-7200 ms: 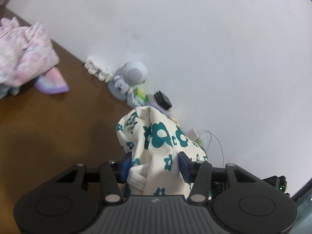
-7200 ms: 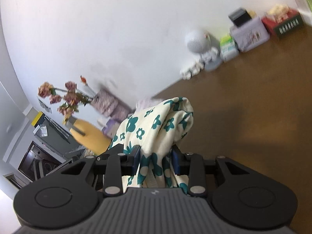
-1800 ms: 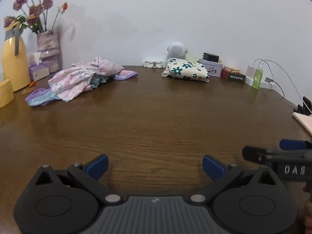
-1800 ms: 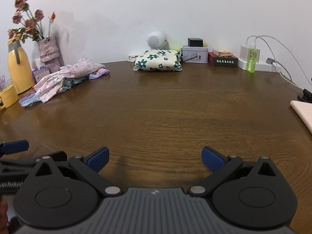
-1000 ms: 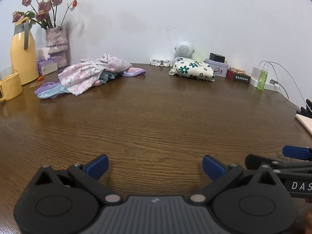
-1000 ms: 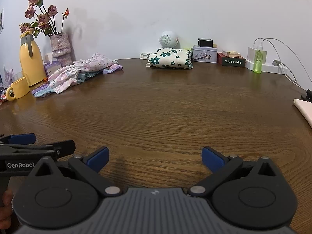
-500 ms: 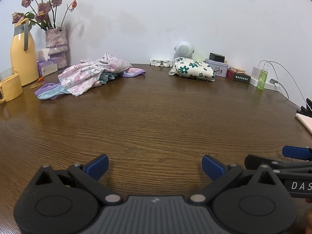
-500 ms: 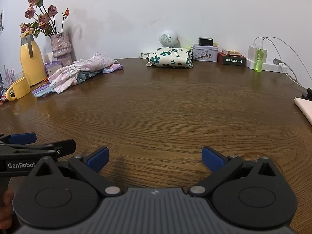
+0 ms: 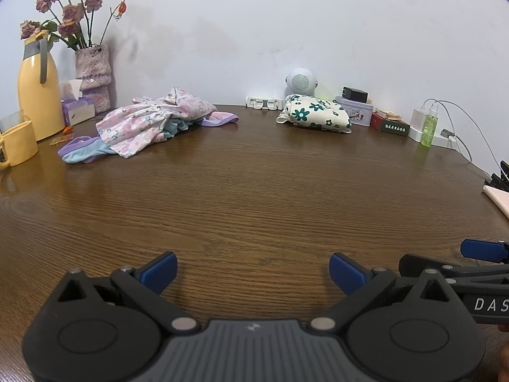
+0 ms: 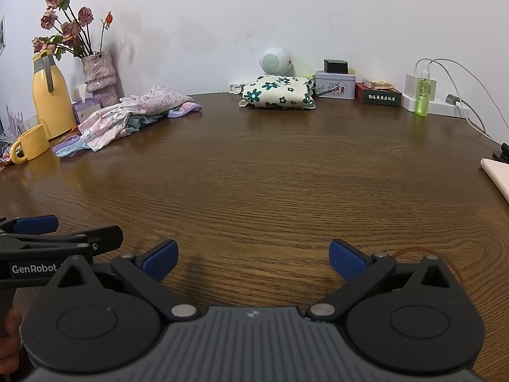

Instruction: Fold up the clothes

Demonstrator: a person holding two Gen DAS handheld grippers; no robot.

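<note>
My left gripper (image 9: 253, 272) hangs low over the near edge of the dark brown wood-grain table (image 9: 254, 191), its blue-padded jaws spread wide with nothing between them. My right gripper (image 10: 253, 259) sits just beside it on the right, jaws equally wide apart and empty. Each one shows at the edge of the other's view: the right gripper's blue tip pokes in at the near right of the left view, and the left gripper's black body marked "GenRobot" shows at the near left of the right view, with part of a hand (image 10: 9, 334) under it.

The cream cloth printed with dark green flowers (image 9: 315, 116) lies folded into a compact bundle at the far side of the table, well apart from both grippers, close to the white wall. Just behind it stands a round white speaker-like device (image 9: 300, 81), and just to its right a pale tin box with a small black block on top (image 9: 354, 111), then a dark red and green flat box (image 9: 389, 124).

To the far left lies a loose, unfolded heap of pink flowered, pale blue and lilac clothes (image 9: 149, 127). Further left stand a yellow jug with a grey handle (image 9: 36, 90), a yellow mug (image 9: 17, 143), and a mauve textured vase of dried roses (image 9: 94, 76). At the far right a green clear bottle (image 9: 428, 129) stands against a white charger with cables.
</note>
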